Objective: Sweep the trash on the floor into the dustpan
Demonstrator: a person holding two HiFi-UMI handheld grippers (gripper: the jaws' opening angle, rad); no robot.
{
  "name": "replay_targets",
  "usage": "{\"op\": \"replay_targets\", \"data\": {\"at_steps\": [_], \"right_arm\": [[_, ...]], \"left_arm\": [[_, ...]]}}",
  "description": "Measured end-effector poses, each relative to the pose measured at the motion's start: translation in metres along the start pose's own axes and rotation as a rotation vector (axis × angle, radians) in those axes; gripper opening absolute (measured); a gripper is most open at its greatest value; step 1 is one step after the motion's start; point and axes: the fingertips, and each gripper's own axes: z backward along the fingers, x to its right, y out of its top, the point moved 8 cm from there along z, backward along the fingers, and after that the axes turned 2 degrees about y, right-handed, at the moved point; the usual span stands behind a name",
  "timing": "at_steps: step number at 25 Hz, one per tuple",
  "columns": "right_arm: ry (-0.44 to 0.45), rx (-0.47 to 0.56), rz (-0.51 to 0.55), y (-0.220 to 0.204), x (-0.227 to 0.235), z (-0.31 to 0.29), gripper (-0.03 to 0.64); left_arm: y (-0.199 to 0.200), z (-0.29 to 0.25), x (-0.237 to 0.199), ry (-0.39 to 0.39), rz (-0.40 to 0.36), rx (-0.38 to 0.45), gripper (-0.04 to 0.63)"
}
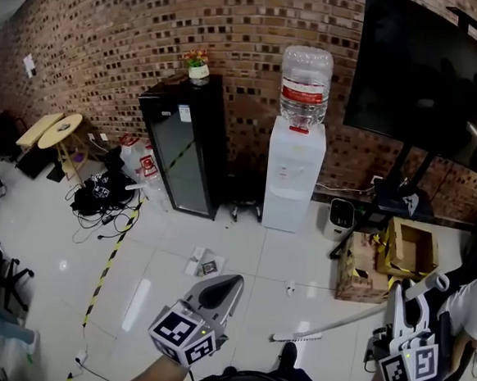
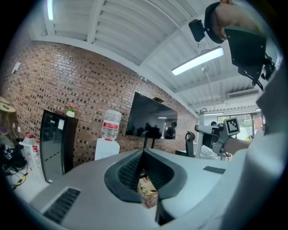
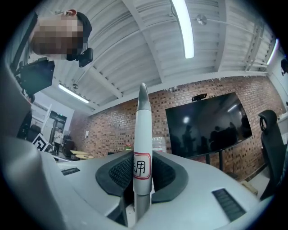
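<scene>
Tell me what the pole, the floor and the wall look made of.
Pole: smooth white-grey tube, probably painted metal or plastic; even sheen, with a paper-looking label stuck on.
Floor: glazed white tile; grout lines and lamp glare.
Wall: bare brick, matte; mortar joints show.

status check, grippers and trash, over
Left gripper shut, empty. Right gripper shut on broom handle. Trash on floor, dustpan not in view. Nothing blocking.
</scene>
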Motion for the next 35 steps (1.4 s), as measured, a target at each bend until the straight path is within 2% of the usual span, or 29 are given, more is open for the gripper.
{"op": "replay_targets", "data": {"at_steps": [5, 14, 22, 26, 30, 35], "right_arm": [[0.057, -0.007, -0.028, -0.011, 0.037, -0.031, 0.098], [0.182, -0.028, -0.032, -0.020, 0.123, -0.099, 0.097], [0.239, -0.034, -0.043, -0.038, 0.205, -0.152, 0.097], [0.196, -0.047, -0.024, -0.051, 0.233, -0.185, 0.097], [0.142, -0.007, 0.004, -0.056, 0.241, -0.211, 0.097], [0.026, 0.026, -0.002, -0.071, 0.228, -0.242, 0.097]], "left_arm": [[0.006, -0.054, 0.002, 0.028, -0.025, -0.028, 0.006], [0.016, -0.184, 0.016, 0.065, -0.010, -0.036, 0.006], [0.029, -0.282, 0.027, 0.096, -0.013, -0.041, 0.006], [0.021, -0.315, 0.005, 0.096, 0.027, -0.071, 0.006], [0.017, -0.333, -0.034, 0.070, 0.049, -0.084, 0.006], [0.036, -0.336, -0.097, 0.028, 0.000, -0.071, 0.006]]}}
